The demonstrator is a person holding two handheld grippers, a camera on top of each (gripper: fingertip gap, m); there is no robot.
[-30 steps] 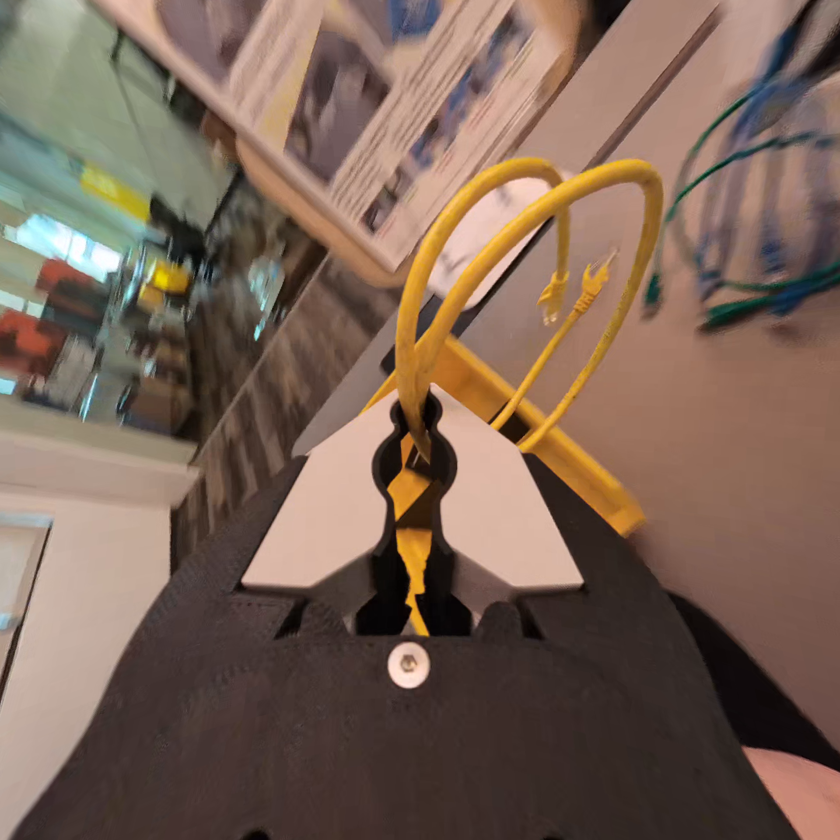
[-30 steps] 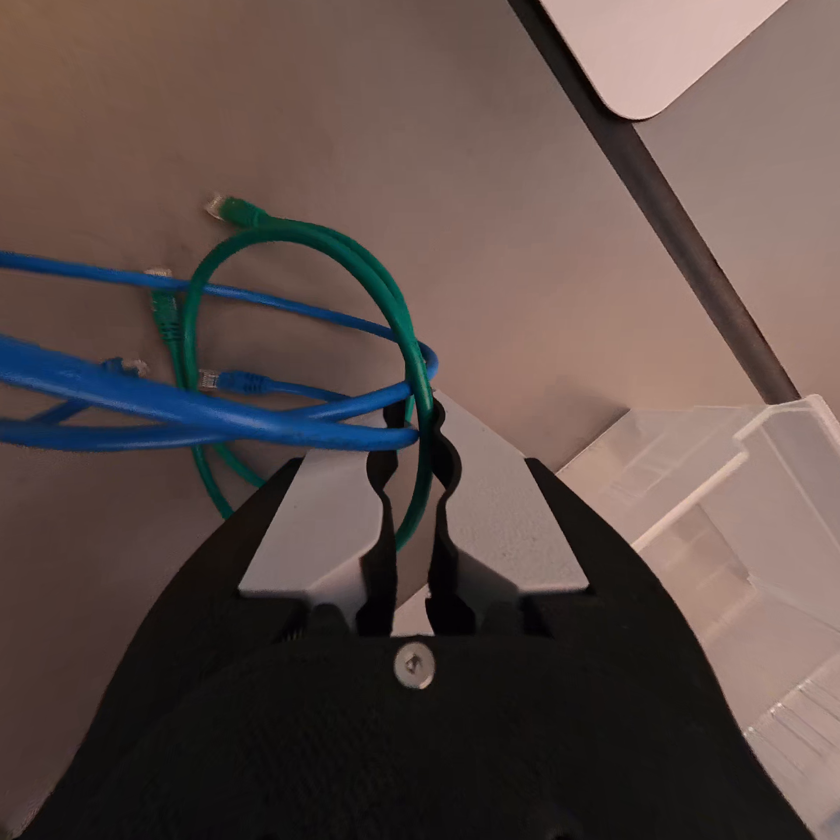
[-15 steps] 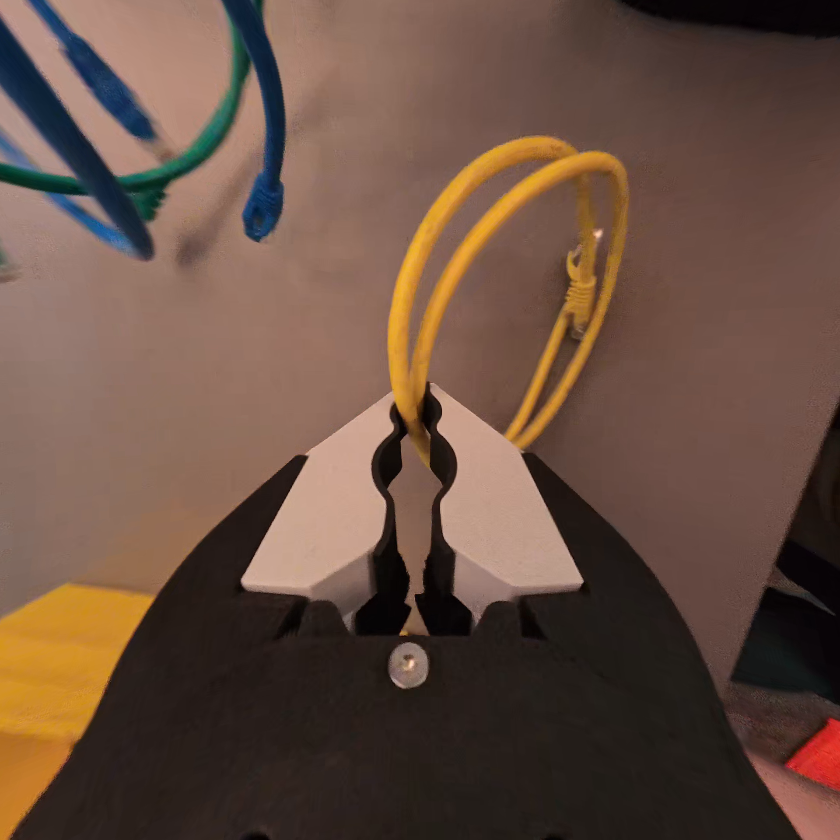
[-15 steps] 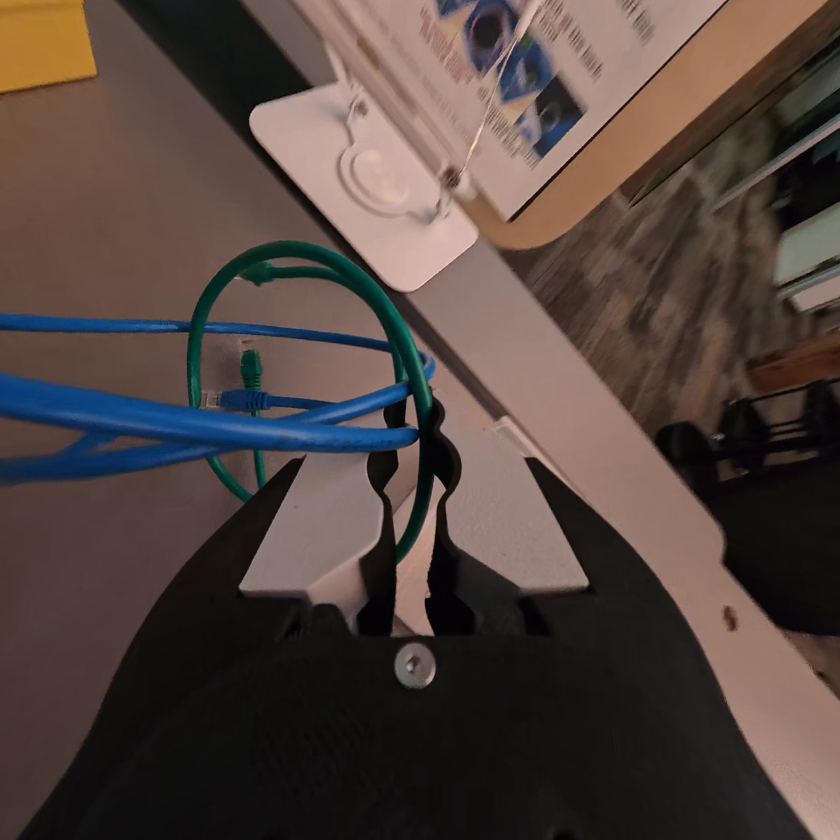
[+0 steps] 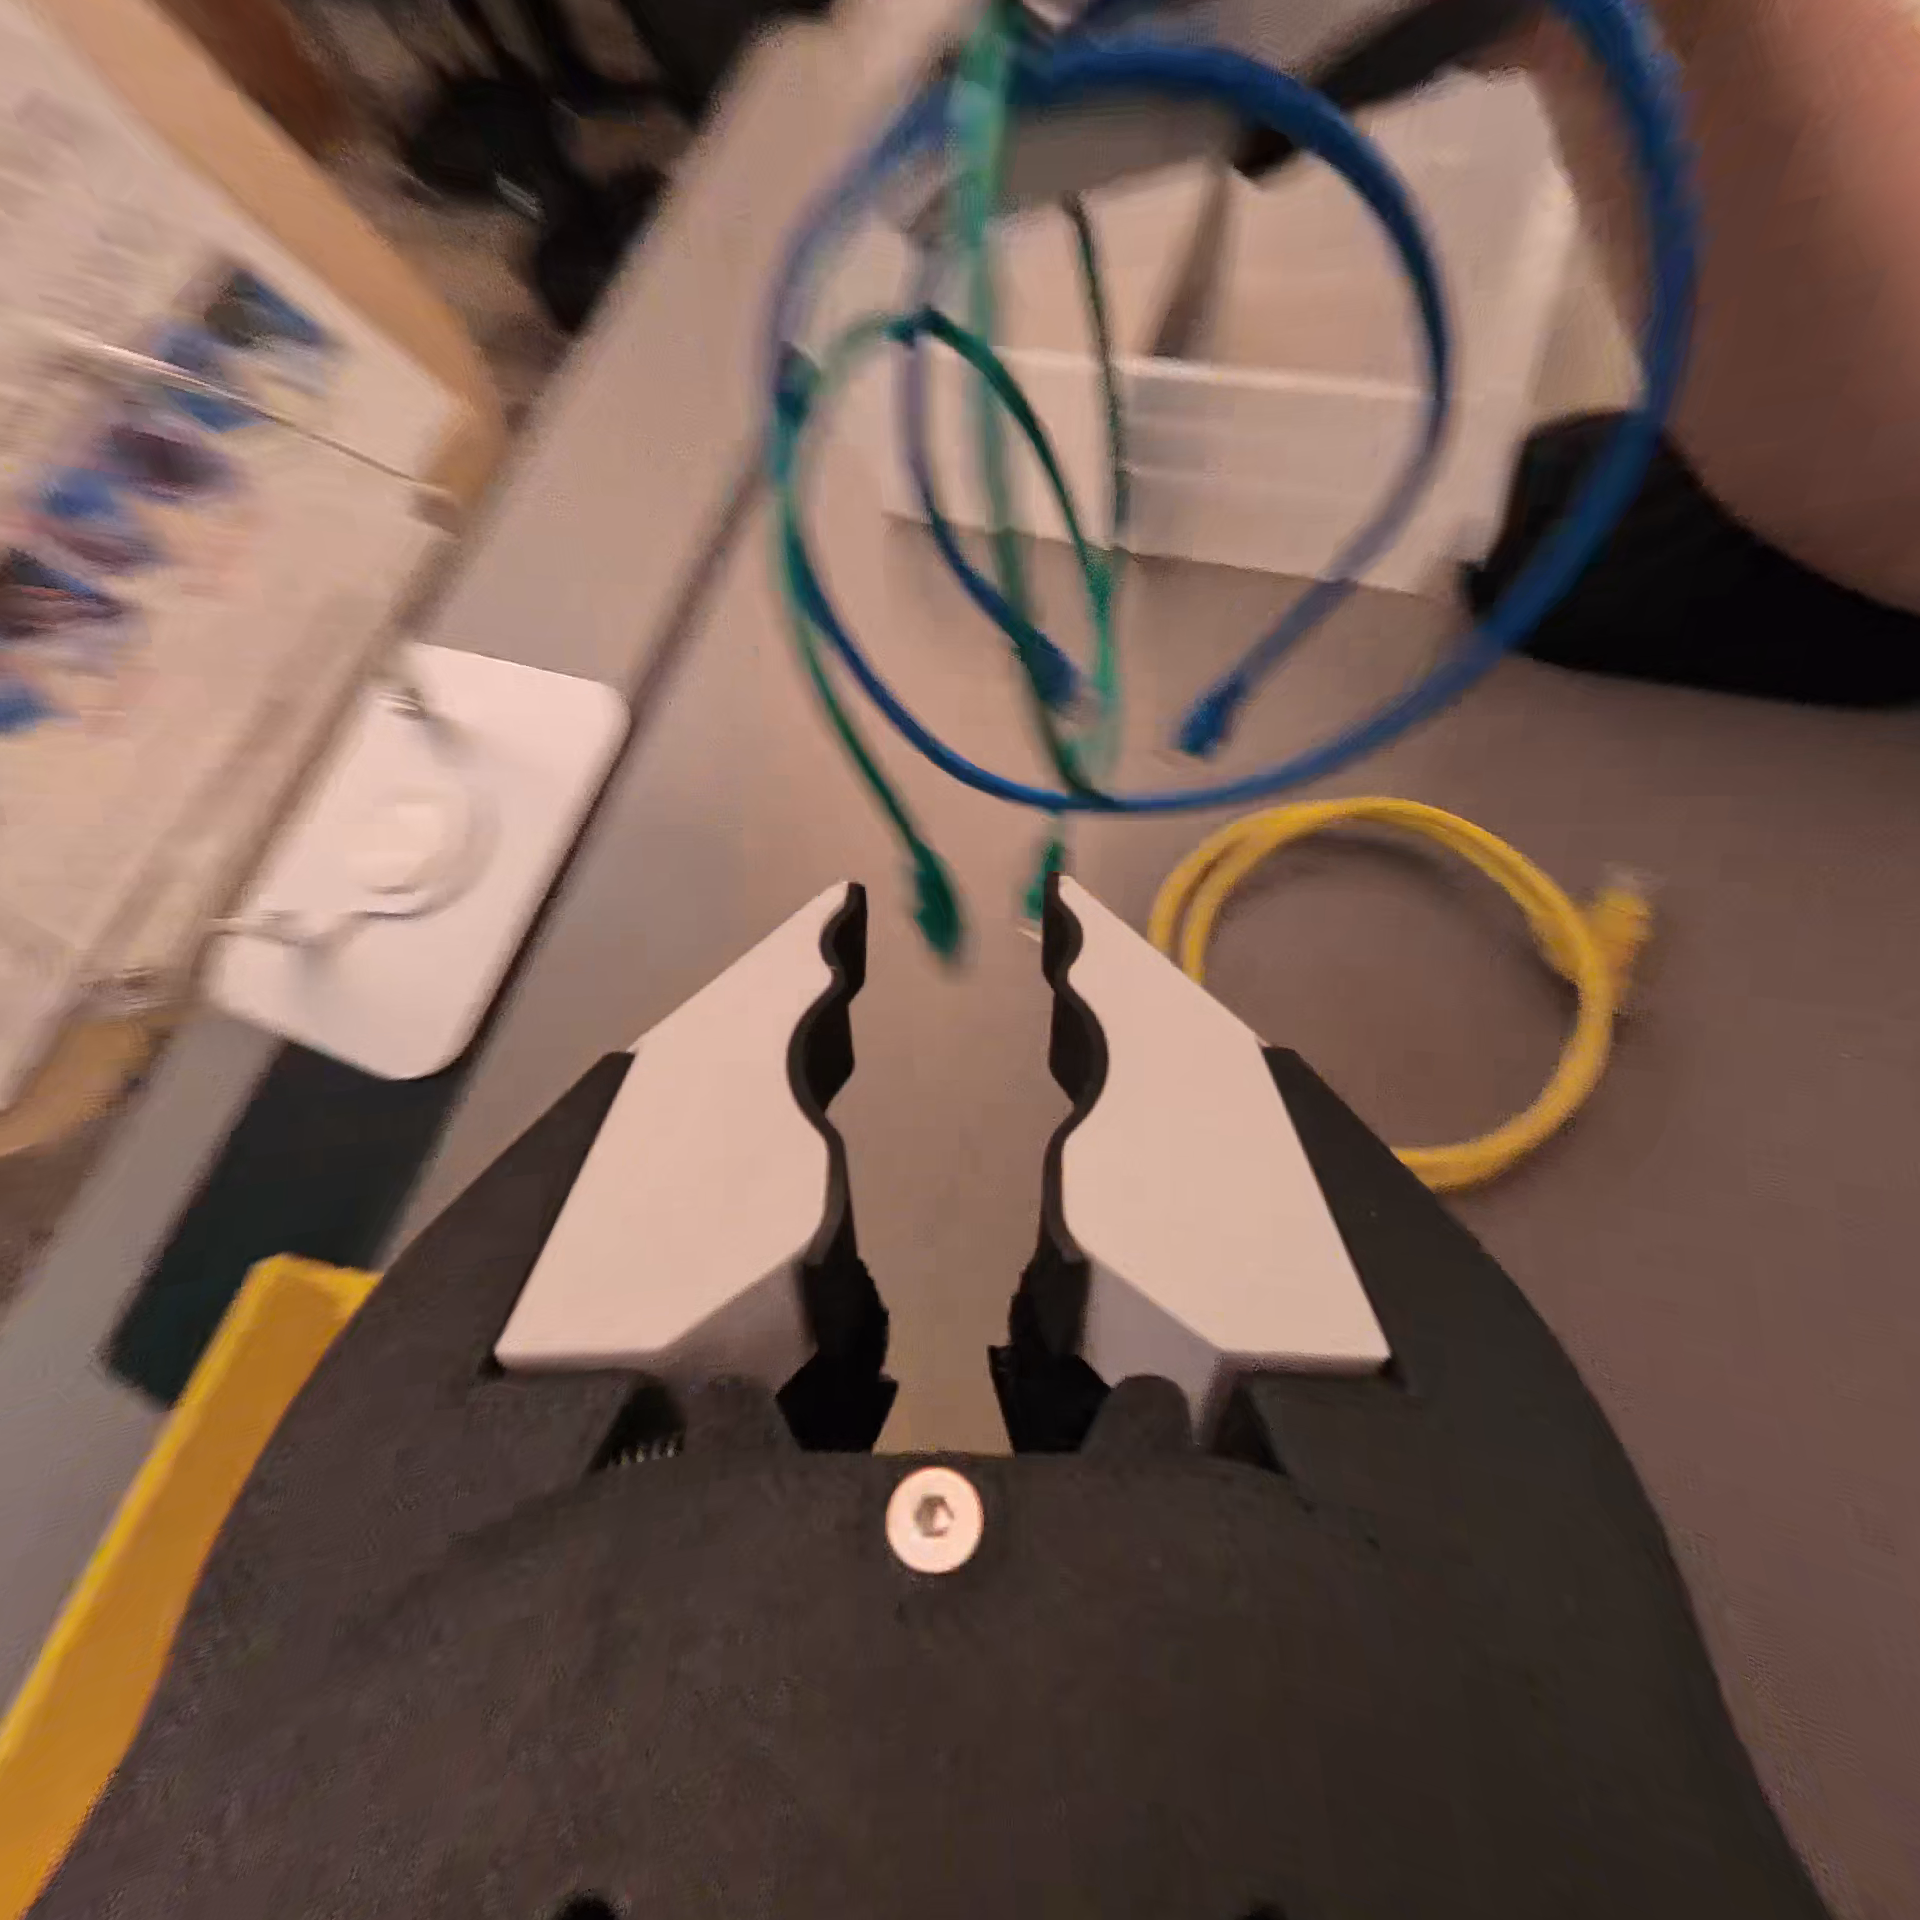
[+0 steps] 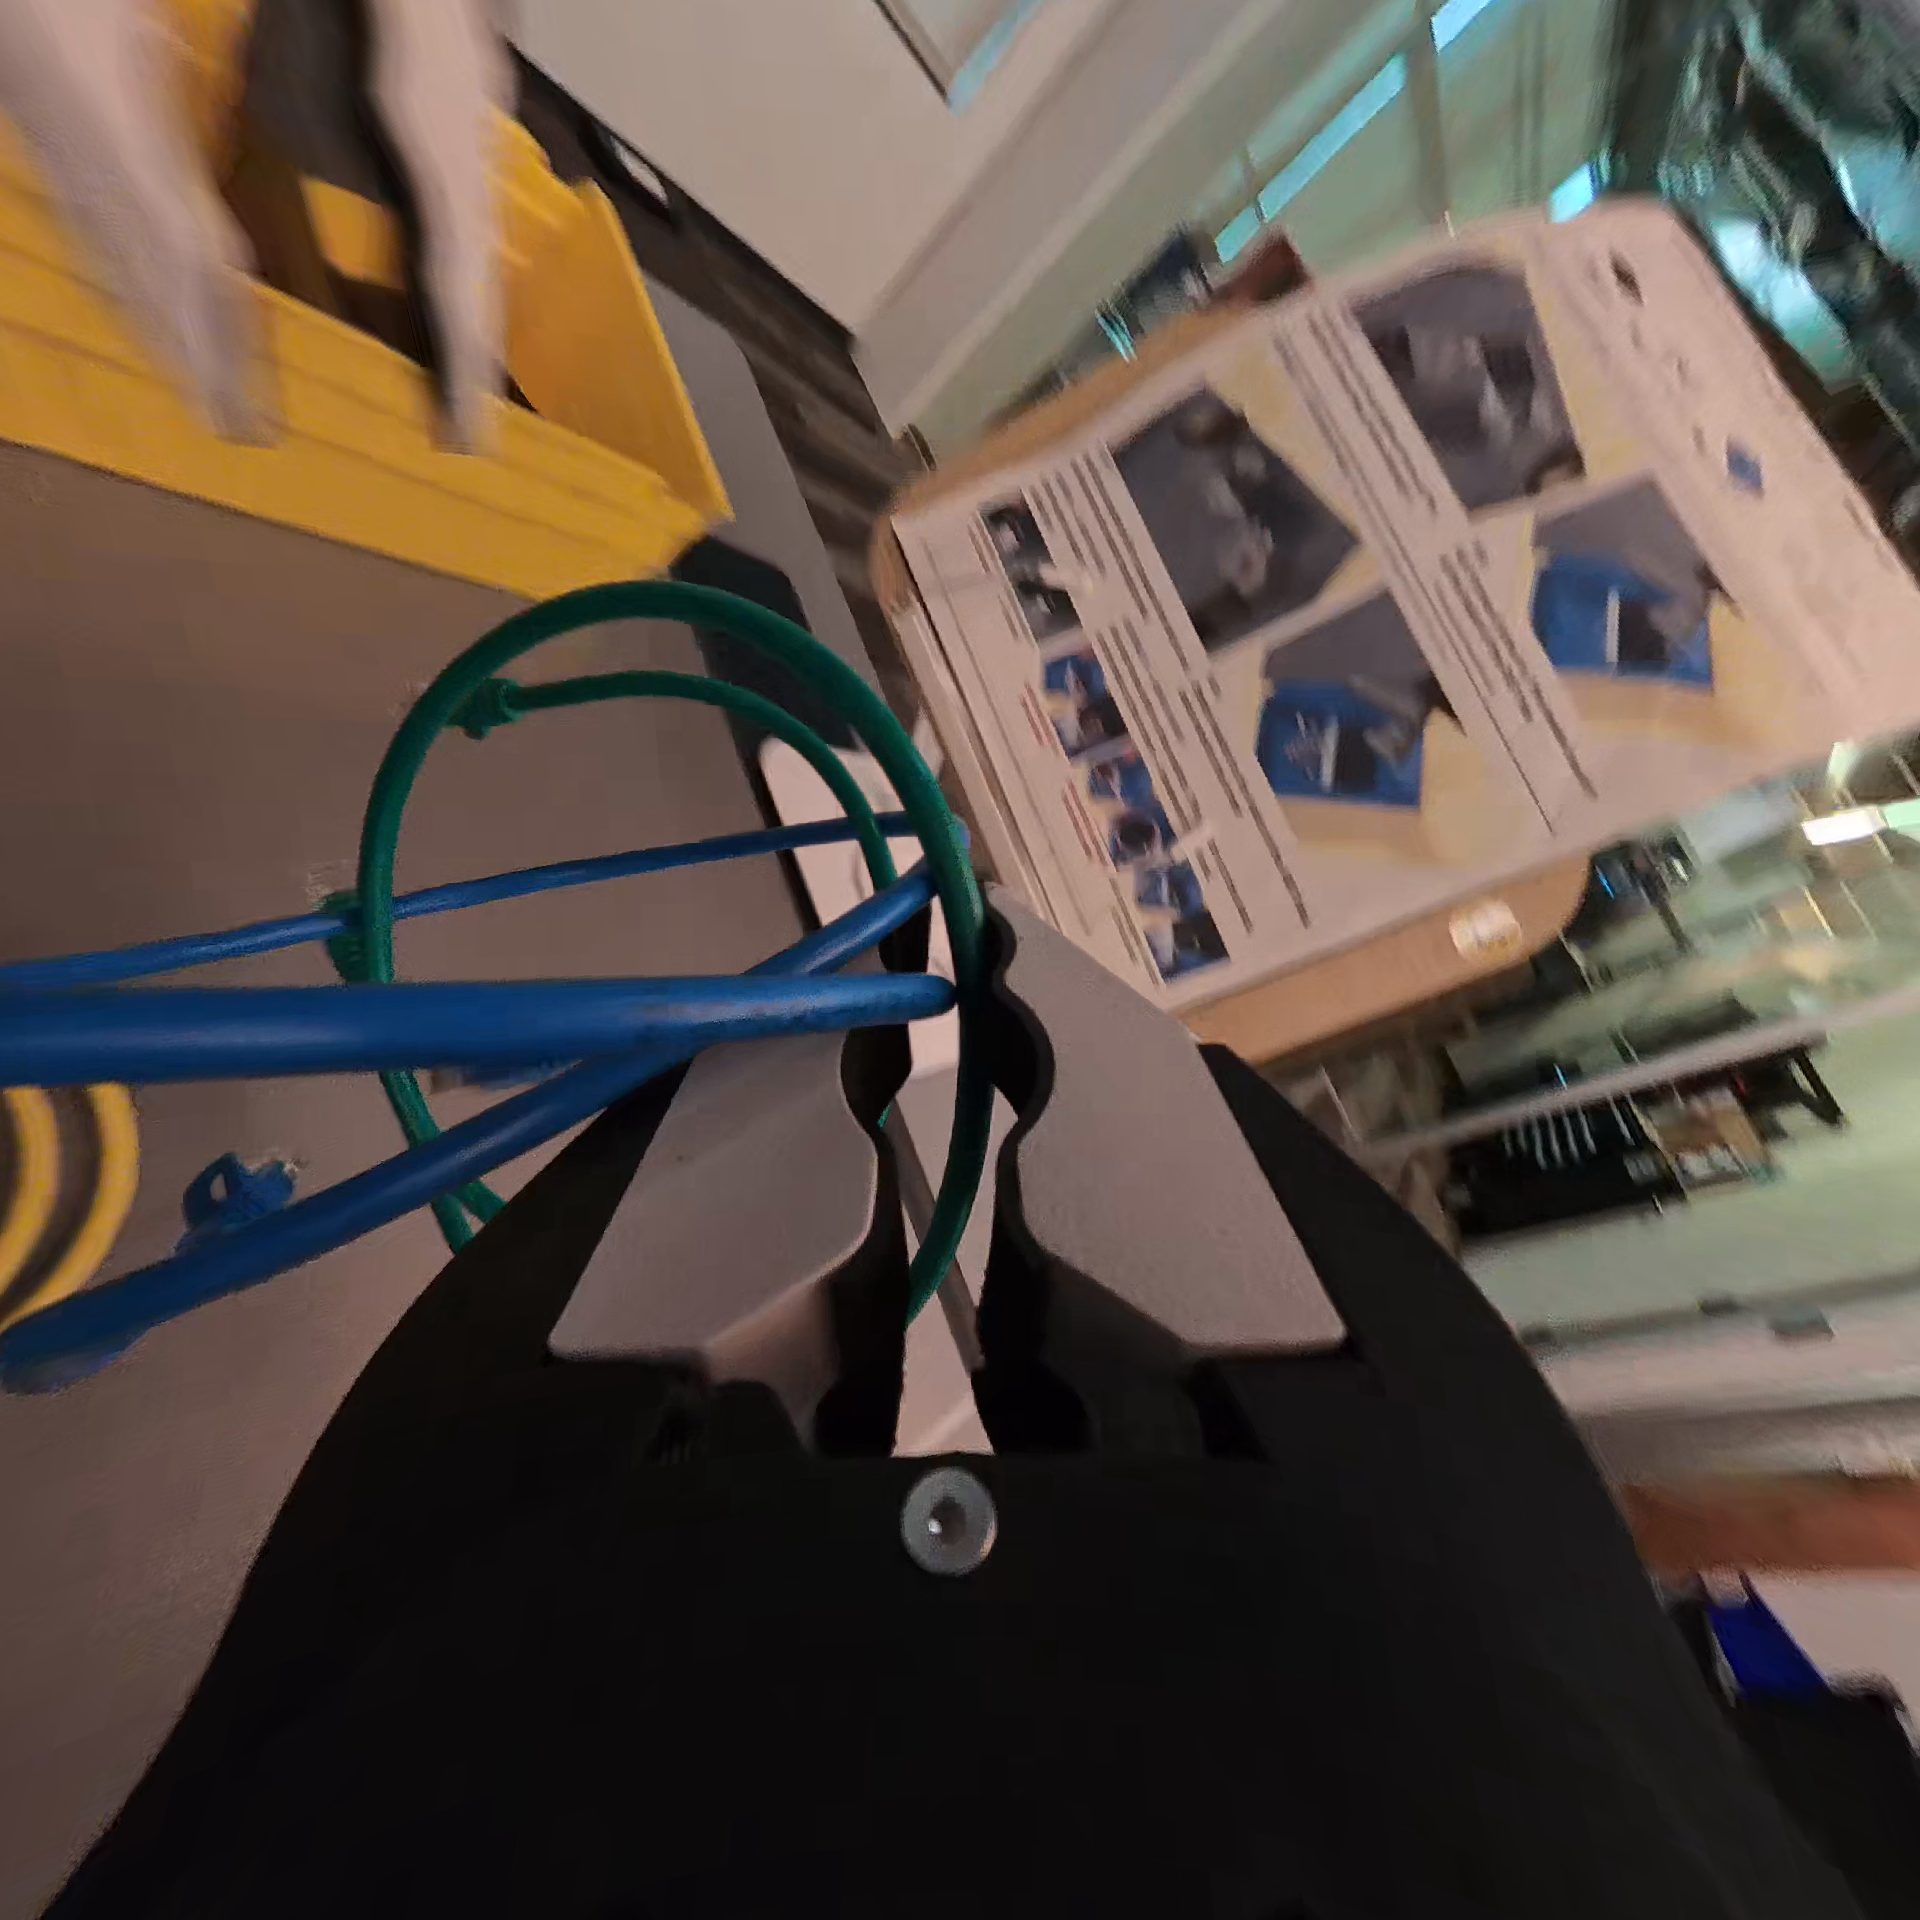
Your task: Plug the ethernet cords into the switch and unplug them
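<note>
My left gripper (image 5: 951, 899) is open and empty above the grey table. The coiled yellow ethernet cord (image 5: 1507, 935) lies flat on the table just right of its tips. My right gripper (image 6: 951, 925) is shut on a bundle of green cord (image 6: 623, 613) and blue cords (image 6: 416, 1023), held in the air. The same bundle hangs blurred in the left wrist view, with the blue loops (image 5: 1423, 343) and green ends (image 5: 935, 904) just ahead of my left fingertips. No switch is clearly in view.
A yellow bin (image 6: 436, 457) stands on the table; its corner shows in the left wrist view (image 5: 156, 1558). A white stand base (image 5: 416, 862) holds a printed poster board (image 6: 1403, 582). A clear plastic bin (image 5: 1247, 436) stands behind the hanging cords. A person's arm (image 5: 1818, 260) is at the upper right. Spacing between my two grippers at the tips: around 15 cm.
My left gripper has opened and let go of the yellow cord, which now lies on the table. My right gripper has swung round with the green and blue cords still in it.
</note>
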